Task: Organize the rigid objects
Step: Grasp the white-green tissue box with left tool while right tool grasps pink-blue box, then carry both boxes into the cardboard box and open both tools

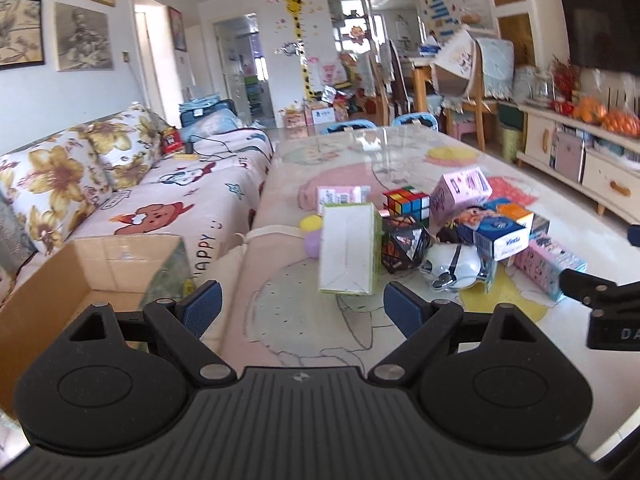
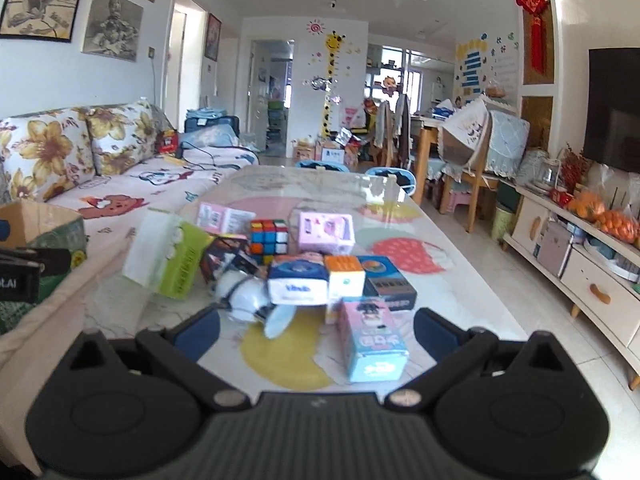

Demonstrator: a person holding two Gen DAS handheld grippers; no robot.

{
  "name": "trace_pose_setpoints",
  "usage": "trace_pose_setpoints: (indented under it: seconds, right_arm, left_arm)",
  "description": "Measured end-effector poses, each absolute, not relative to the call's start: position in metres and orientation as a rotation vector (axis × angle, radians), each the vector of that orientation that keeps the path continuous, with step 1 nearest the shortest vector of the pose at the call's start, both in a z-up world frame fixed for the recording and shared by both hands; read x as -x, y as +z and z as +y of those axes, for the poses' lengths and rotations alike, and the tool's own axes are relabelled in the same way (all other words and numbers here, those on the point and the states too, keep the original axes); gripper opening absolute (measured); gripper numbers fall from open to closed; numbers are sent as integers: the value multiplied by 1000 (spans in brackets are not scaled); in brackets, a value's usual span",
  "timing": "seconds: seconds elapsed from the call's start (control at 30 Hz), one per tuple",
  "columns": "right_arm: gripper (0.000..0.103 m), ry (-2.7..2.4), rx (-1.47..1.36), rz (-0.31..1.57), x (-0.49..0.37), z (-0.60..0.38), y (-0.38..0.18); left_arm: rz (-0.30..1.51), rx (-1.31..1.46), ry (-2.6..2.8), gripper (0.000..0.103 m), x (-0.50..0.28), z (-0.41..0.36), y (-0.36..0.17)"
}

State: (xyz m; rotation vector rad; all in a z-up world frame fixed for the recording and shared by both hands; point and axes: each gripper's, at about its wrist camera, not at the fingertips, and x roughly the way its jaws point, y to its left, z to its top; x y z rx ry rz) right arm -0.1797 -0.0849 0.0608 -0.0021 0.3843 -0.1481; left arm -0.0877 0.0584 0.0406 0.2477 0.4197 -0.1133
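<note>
Boxes and a puzzle cube (image 2: 269, 241) crowd our table (image 2: 400, 216). We hold both tongs, left (image 1: 302, 306) and right (image 2: 316, 330), wide open and empty.

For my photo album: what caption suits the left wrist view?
Open left gripper faces a green-and-white carton before jumbled boxes on the table.

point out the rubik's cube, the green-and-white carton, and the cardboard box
Rubik's cube (image 2: 269, 241): right wrist view, middle of its front face.
Green-and-white carton (image 1: 348, 249): left wrist view, white face turned toward the camera.
Cardboard box (image 1: 120, 258): left wrist view, inner back wall.
</note>
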Motion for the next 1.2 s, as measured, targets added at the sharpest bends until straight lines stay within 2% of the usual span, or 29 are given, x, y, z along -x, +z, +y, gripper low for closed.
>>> trace_pose_setpoints:
  seconds: [0.27, 0.47, 0.63, 0.67, 0.73, 0.77, 0.8, 0.87, 0.93, 1.2]
  right_arm:
    - [101, -147, -74, 486, 138, -120, 39]
    - [89, -135, -108, 564, 113, -134, 26]
    - [80, -141, -117, 604, 102, -138, 21]
    - [75, -138, -133, 614, 99, -140, 21]
    - [61, -134, -150, 629, 98, -143, 20]
    - [53, -137, -143, 630, 99, -143, 19]
    - [47, -143, -131, 631, 99, -142, 19]
    - [46, -139, -130, 630, 102, -142, 20]
    - [45, -128, -144, 629, 103, -143, 21]
    - [44, -136, -116, 581, 122, -129, 36]
  left_arm:
    - [424, -229, -225, 103, 48, 54, 33]
    - [410, -288, -241, 103, 38, 53, 31]
    - [474, -262, -206, 103, 35, 61, 32]
    - [490, -244, -201, 101, 34, 61, 30]
    - [517, -215, -199, 90, 34, 63, 31]
    - [526, -203, -203, 83, 36, 61, 31]
    - [532, -193, -205, 71, 37, 62, 31]
    - [539, -185, -189, 64, 38, 60, 35]
    - [535, -175, -180, 62, 42, 61, 38]
    - [490, -94, -104, 61, 55, 85, 57]
